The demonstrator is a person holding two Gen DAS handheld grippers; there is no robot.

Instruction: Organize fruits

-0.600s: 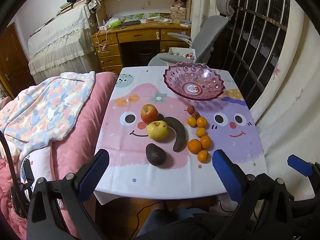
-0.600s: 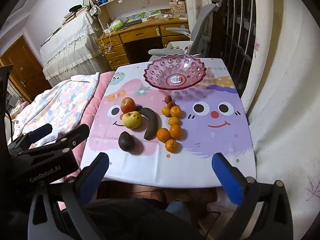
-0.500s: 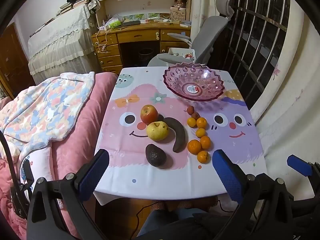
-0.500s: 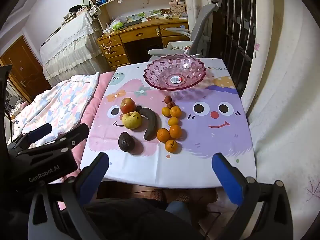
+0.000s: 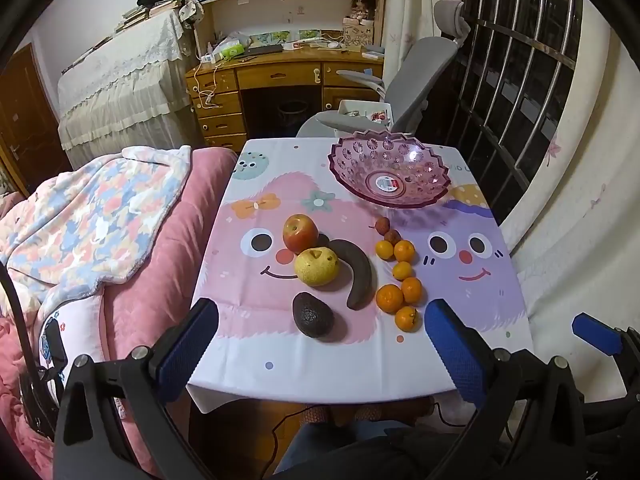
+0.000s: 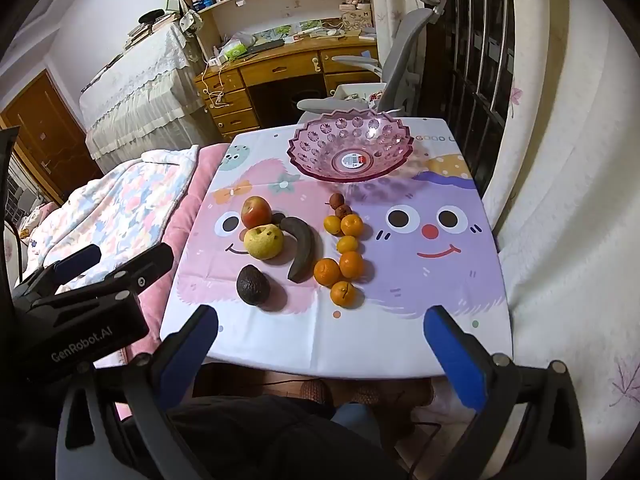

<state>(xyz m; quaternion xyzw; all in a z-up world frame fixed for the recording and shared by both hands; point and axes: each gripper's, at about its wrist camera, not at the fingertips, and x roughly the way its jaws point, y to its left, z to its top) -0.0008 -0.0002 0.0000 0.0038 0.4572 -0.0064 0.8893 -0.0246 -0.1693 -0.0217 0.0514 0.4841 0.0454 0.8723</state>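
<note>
A small table (image 5: 256, 364) (image 6: 400, 352) with a cartoon cloth carries the fruit. An empty pink plastic bowl (image 5: 390, 172) (image 6: 352, 150) stands at its far side. Nearer lie a red apple (image 5: 300, 233) (image 6: 256, 212), a yellow pear (image 5: 317, 266) (image 6: 263, 242), a dark banana (image 5: 358, 276) (image 6: 302, 252), an avocado (image 5: 312, 315) (image 6: 252, 285), several small oranges (image 5: 398, 280) (image 6: 344, 258) and two lychees (image 5: 387, 230) (image 6: 339, 205). My left gripper (image 5: 320, 344) and right gripper (image 6: 320, 342) hang open above the near edge, holding nothing.
A pink bed with a patterned blanket (image 5: 92, 220) borders the table on the left. A grey office chair (image 5: 404, 88) and a wooden desk (image 5: 280, 80) stand behind it. A barred window (image 5: 520, 80) and a curtain run along the right. A person's legs (image 6: 280, 432) show below.
</note>
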